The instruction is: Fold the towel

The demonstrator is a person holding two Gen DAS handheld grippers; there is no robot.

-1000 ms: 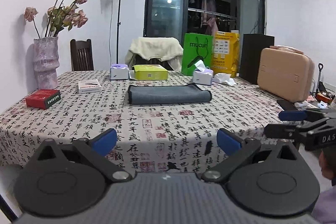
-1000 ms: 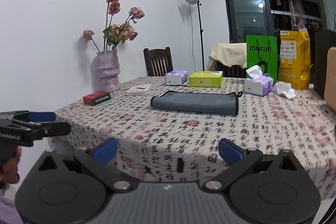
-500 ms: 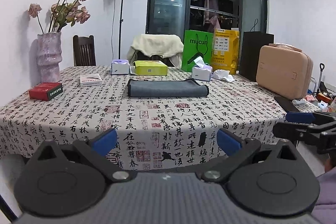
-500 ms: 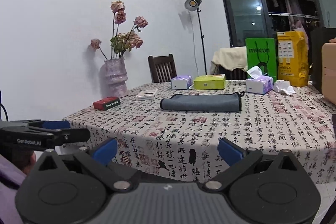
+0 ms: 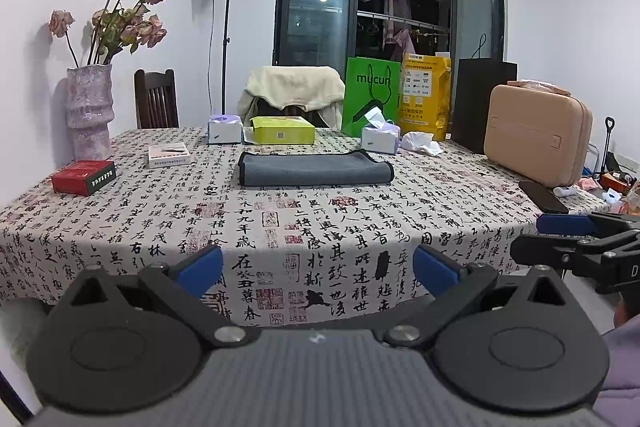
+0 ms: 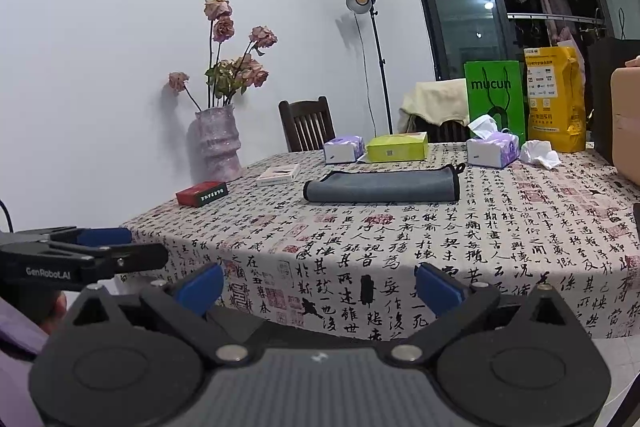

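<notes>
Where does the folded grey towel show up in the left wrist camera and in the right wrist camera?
Left wrist: grey towel lies centre frame, on the table's far half.
Right wrist: grey towel lies right of centre, mid-height.
Shared landmark: yellow-green box just behind it.

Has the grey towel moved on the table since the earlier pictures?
No. The grey towel lies in the same place on the table, just in front of the yellow-green box; only the cameras shifted.

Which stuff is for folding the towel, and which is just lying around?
For the job: grey towel, left gripper, right gripper.

Lying about: red box, vase, green box, tissue boxes, tan case.
</notes>
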